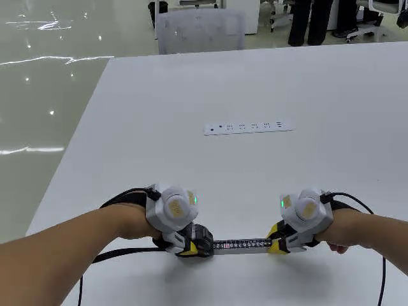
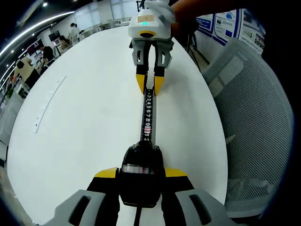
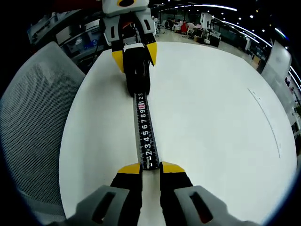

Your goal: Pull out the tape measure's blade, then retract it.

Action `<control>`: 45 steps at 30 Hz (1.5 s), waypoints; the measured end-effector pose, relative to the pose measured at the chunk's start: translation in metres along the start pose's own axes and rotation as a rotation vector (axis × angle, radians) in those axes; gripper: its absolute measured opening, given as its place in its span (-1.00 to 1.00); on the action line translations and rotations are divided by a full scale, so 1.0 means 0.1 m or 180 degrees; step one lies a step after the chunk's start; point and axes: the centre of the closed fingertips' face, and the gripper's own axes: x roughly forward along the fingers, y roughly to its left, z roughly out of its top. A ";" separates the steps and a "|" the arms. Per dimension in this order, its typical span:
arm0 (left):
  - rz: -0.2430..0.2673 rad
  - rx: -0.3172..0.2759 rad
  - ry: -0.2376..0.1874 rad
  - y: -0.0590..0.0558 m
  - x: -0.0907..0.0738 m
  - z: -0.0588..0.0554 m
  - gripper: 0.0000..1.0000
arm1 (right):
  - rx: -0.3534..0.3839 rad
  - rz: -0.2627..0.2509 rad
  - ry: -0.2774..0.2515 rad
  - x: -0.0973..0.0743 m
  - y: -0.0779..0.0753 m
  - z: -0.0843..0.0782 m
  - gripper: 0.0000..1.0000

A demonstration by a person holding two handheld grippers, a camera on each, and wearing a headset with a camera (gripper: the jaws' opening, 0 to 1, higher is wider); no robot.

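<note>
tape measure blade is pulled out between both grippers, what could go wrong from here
The right gripper pinches just the end of the blade; a slip could let it snap back into the case. The left gripper holds the case close to the table edge, so a loosened grip might drop it.

Wears a black fabric strap (image 1: 131, 196) across the back of each hand. Carries two matching tools, left gripper (image 1: 190, 247) and right gripper (image 1: 278, 245), each with a rounded white plastic housing (image 1: 167, 210). Topped on each by a pale yellow round disc (image 1: 176, 206), with a small green indicator light (image 1: 195, 200) glowing on the side. Below the housing, grey moulded jaw arms (image 2: 136, 52), then black fingers (image 3: 128, 183) capped in bright yellow wedge tips (image 3: 129, 168). Trailed by a thin black cable (image 1: 121, 255) from the left unit and another (image 1: 382, 268) looping from the right.
</note>
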 end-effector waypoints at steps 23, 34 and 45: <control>-0.0017 -0.0014 -0.0006 0.01 0.01 0.01 -0.39 | 0.0031 -0.0023 0.0075 -0.16 -0.06 -0.22 -0.78; -0.0011 -0.0006 0.0001 0.01 0.01 0.01 -0.39 | 0.0082 -0.0059 0.0096 -0.25 -0.09 -0.36 -0.78; -0.0024 -0.0001 0.0012 0.01 0.02 0.01 -0.39 | 0.0132 -0.0097 0.0079 -0.30 -0.08 -0.45 -0.79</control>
